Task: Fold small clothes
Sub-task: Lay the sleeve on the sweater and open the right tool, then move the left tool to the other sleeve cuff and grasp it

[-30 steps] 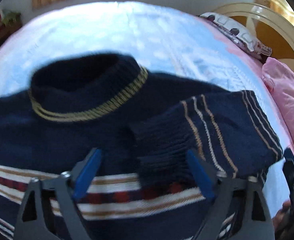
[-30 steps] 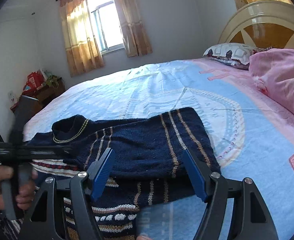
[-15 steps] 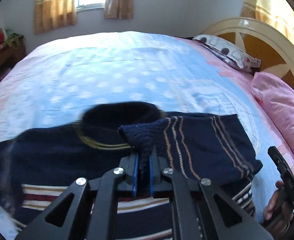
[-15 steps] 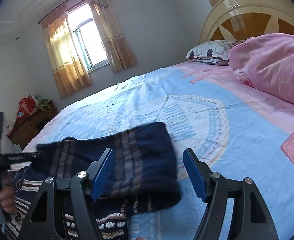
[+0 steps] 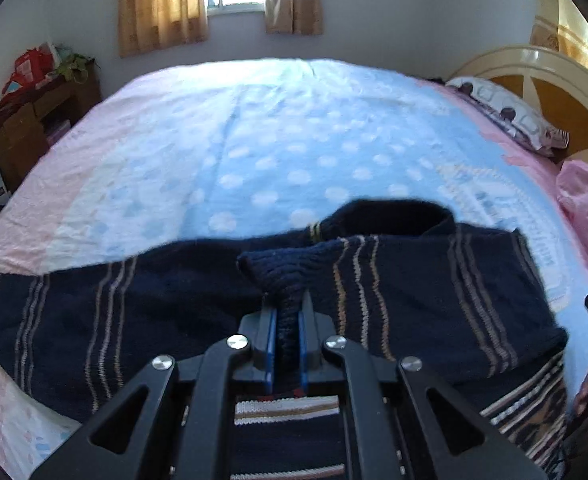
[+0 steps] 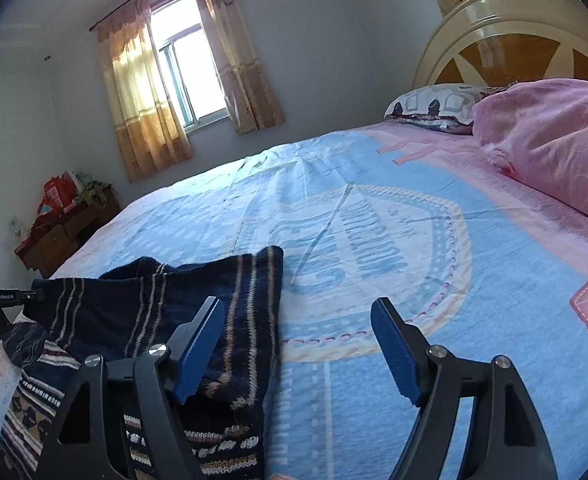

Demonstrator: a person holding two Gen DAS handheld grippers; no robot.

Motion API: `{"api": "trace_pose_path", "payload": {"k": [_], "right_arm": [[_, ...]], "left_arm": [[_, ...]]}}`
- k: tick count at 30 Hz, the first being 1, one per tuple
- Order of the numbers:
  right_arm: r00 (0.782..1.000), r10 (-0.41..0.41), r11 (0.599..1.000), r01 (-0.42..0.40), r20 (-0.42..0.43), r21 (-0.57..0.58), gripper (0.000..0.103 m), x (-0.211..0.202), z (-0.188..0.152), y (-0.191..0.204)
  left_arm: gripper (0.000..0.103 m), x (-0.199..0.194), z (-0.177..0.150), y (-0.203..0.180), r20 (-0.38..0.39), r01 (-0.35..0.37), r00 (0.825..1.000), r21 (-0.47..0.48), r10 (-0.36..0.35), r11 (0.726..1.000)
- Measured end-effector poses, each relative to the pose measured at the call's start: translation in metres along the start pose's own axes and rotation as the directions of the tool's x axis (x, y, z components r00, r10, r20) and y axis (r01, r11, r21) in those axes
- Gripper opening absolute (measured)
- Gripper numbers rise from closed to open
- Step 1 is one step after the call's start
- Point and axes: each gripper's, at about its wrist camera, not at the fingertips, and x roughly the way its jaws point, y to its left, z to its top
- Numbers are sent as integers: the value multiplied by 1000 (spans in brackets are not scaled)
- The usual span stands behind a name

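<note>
The bed (image 6: 374, 208) is big and blue with pink edges, and I use it as my flat place for folding. A pink blanket (image 6: 554, 148) and a pillow (image 6: 434, 104) sit up by the headboard, well away from my work.

The dark blue sweater (image 5: 133, 312) lies spread on the near side of the bed. It has thin tan stripes. One sleeve lies folded across the body, I think to make the sweater narrower.

My left gripper (image 5: 287, 336) has its jaws squeezed shut on the sleeve cuff (image 5: 281, 276). The cuff pokes out between the jaws and lifts a little off the sweater. I hold it so I can lay the sleeve where I want.

My right gripper (image 6: 298, 344) has its jaws wide apart and holds nothing. The sweater's edge lies under its left jaw; only bed shows under the right one.
</note>
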Motion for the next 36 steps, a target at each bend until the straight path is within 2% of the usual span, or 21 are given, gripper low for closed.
{"api": "trace_pose_path", "payload": {"k": [3, 5, 6, 7, 8, 9, 10, 12, 15, 16, 18, 20, 22, 24, 26, 29, 30, 31, 34, 36], "right_arm": [[998, 19, 999, -22, -60, -39, 78, 11, -2, 8], [990, -14, 996, 2, -142, -86, 78, 26, -6, 15], [978, -58, 992, 35, -201, -120, 78, 38, -10, 20], [952, -131, 983, 89, -275, -161, 78, 52, -15, 23], [940, -160, 978, 110, -302, -176, 79, 58, -17, 23], [936, -171, 976, 119, -309, -181, 81, 59, -18, 23], [937, -182, 974, 131, -297, -184, 84, 57, -17, 22], [932, -207, 968, 151, -298, -201, 84, 56, -19, 23], [931, -213, 966, 154, -295, -210, 84, 54, -19, 22], [936, -215, 964, 157, -279, -215, 84, 49, -19, 23], [963, -190, 962, 144, -192, -230, 84, 30, -15, 33], [981, -158, 955, 122, -115, -270, 84, 13, -12, 47], [986, -151, 926, 116, -70, -360, 84, 6, -16, 68], [978, -179, 894, 114, -111, -434, 84, 17, -27, 81], [968, -180, 889, 85, -174, -450, 84, 30, -33, 82], [963, -173, 913, 79, -205, -401, 84, 32, -32, 72], [963, -165, 925, 76, -213, -373, 84, 31, -30, 67], [965, -156, 931, 71, -212, -359, 84, 29, -28, 65], [975, -119, 944, 53, -188, -324, 84, 20, -16, 73], [972, -69, 951, -4, -223, -311, 84, 25, -7, 91]], "left_arm": [[12, 23, -9, -1, -37, -11, 999, 5, 11, 1000], [16, 38, -15, -4, -55, -71, 996, 3, 71, 997], [19, 42, -17, -4, -59, -95, 994, 5, 95, 995], [28, 46, -20, -4, -71, -123, 990, 10, 123, 992], [33, 49, -23, -4, -79, -142, 987, 13, 143, 990], [44, 48, -24, -2, -80, -154, 985, 16, 155, 988], [52, 45, -28, -1, -69, -168, 983, 24, 170, 985], [59, 41, -33, 1, -54, -214, 975, 56, 217, 975], [59, 35, -40, 12, -49, -239, 969, 72, 243, 968], [59, 29, -41, 18, -45, -234, 971, 46, 236, 971], [60, 20, -42, 25, -26, -219, 975, 12, 219, 976], [66, 17, -45, 27, -1, -258, 966, 25, 258, 966], [68, 27, -49, 23, -13, -325, 945, 90, 328, 941], [68, 36, -50, 25, -41, -367, 927, 108, 373, 924], [68, 36, -51, 34, -56, -327, 942, 54, 330, 943], [70, 26, -52, 38, -39, -295, 954, 25, 296, 955], [74, 23, -51, 38, -25, -297, 954, 21, 298, 955], [79, 21, -48, 37, -13, -309, 951, 18, 309, 951], [81, 26, -33, 29, 7, -320, 947, 13, 320, 947], [81, 38, -26, 23, -18, -339, 941, 14, 339, 941]]}}
